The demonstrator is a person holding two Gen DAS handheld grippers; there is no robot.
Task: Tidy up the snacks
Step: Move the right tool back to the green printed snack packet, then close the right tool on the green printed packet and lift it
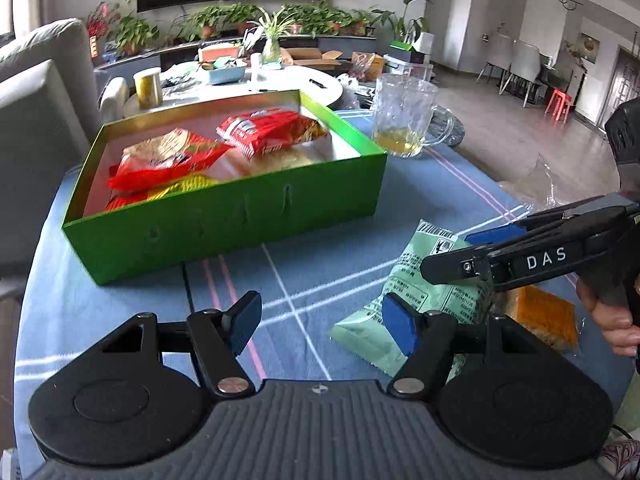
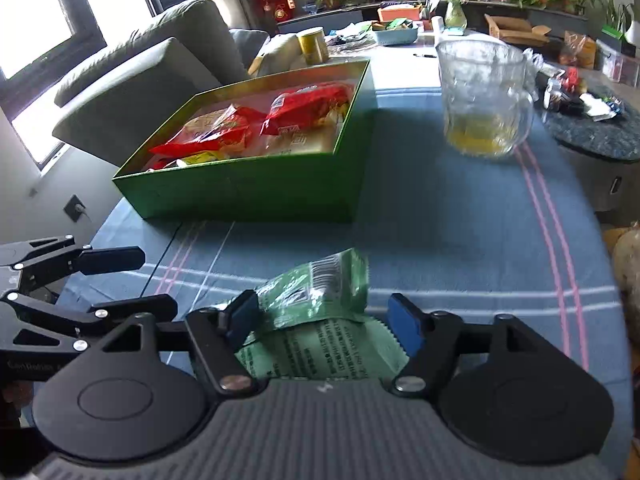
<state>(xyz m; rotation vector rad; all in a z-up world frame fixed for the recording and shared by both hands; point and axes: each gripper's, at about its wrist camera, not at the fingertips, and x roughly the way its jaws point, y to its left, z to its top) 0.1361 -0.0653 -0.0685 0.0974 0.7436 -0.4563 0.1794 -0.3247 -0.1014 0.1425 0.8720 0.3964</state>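
Snacks: red and yellow packets point(image 1: 172, 156) sit inside the green box point(image 1: 224, 224), upper left of centre in both views, on the blue striped cloth of the bench point(image 1: 320, 280). One pale green snack bag point(image 2: 320, 292) lies loose on the cloth in front of the box, lower centre of the right wrist view and lower right of the left wrist view. Right gripper point(image 2: 324, 320) jaws straddle the bag, spread apart, not pinching it; the left pad looks to brush the crumpled film, hard to tell. Left gripper point(image 1: 324, 320) jaws released, nothing between them, over bare cloth just left of the bag. An orange packet point(image 1: 544, 316) lies under the right gripper's body at the right edge of the left wrist view, beside a hand point(image 1: 612, 320) on the grip. Glass mug point(image 2: 484, 100) with a little yellow liquid stands right of the box.
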